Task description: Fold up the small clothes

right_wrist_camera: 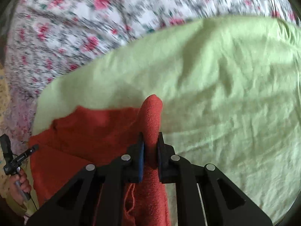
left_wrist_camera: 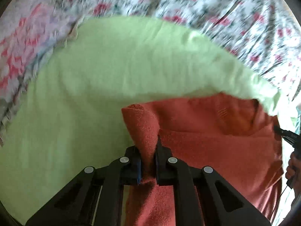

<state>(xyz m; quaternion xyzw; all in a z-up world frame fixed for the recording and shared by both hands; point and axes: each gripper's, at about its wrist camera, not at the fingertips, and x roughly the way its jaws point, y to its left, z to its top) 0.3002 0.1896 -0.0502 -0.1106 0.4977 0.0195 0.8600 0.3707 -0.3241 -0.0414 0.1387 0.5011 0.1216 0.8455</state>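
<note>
- While both my grippers point down at the pale green cloth [right_wrist_camera: 225,94], my left gripper [left_wrist_camera: 147,162] is clamped on a raised fold of the rust-red knitted garment [left_wrist_camera: 216,146].
- My right gripper [right_wrist_camera: 151,160] pinches another upstanding fold of it.
- Flowered bedsheet [right_wrist_camera: 84,28] lies beyond.

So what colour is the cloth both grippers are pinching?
The cloth is rusty orange-red, lying on a light green sheet. It shows best in the right wrist view.
</note>
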